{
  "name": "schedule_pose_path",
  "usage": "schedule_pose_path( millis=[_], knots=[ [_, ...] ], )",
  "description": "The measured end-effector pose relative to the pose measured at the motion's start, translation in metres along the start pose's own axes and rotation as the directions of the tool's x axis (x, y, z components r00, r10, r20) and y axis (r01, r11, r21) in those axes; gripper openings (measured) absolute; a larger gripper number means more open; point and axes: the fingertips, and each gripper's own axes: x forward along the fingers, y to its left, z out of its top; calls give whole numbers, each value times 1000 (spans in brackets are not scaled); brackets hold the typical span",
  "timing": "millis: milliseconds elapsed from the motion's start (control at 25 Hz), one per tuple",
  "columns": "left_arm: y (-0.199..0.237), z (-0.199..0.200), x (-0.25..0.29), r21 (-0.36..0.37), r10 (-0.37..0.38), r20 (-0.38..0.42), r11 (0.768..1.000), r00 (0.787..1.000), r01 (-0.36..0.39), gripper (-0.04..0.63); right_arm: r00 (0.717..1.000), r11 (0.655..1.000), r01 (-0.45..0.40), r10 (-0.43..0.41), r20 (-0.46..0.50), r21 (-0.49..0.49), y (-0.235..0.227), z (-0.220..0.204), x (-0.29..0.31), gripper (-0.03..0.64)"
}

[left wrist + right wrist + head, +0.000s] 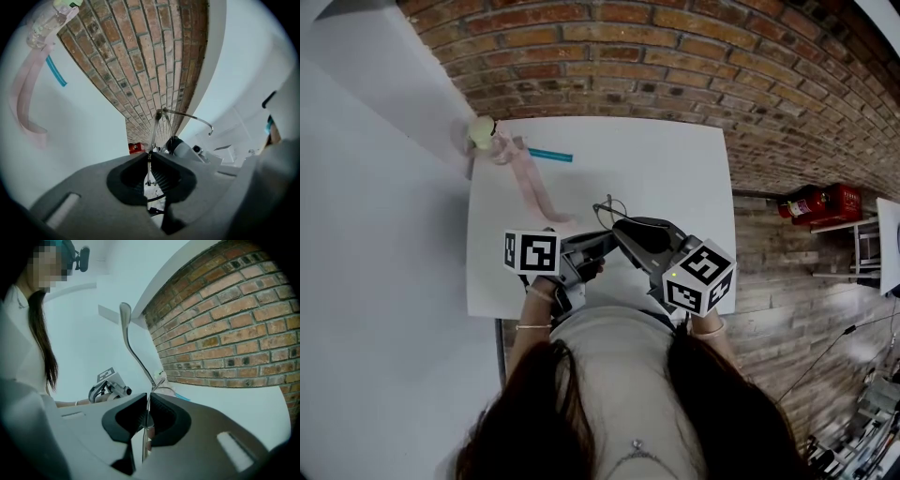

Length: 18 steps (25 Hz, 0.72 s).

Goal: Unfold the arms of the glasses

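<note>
A pair of thin wire-framed glasses (pixel 607 208) hangs above the near part of the white table (pixel 675 169), held between both grippers. My left gripper (pixel 602 242) comes in from the left and is shut on the wire frame (pixel 157 124). One curved arm (pixel 197 119) sticks out to the right beyond its jaws. My right gripper (pixel 621 227) comes in from the right and is shut on the glasses too. A long arm with a flattened tip (pixel 133 350) rises above its jaws (pixel 146 401). The lenses are hard to make out.
At the table's far left lie a pink strap (pixel 528 178), a teal stick (pixel 549 156) and a pale round object (pixel 481 131). A brick wall (pixel 675 56) stands behind the table. Red fire extinguishers (pixel 820 202) sit to the right. The person's torso is at the near edge.
</note>
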Motion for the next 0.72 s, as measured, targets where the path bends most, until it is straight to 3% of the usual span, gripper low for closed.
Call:
schedule_pose_path(
  millis=[720],
  knots=[
    [-5,6,-5,-27,-22,47,999,999,23,21,998,999,5,-2,66,-45,5,15,-10,25]
  ],
)
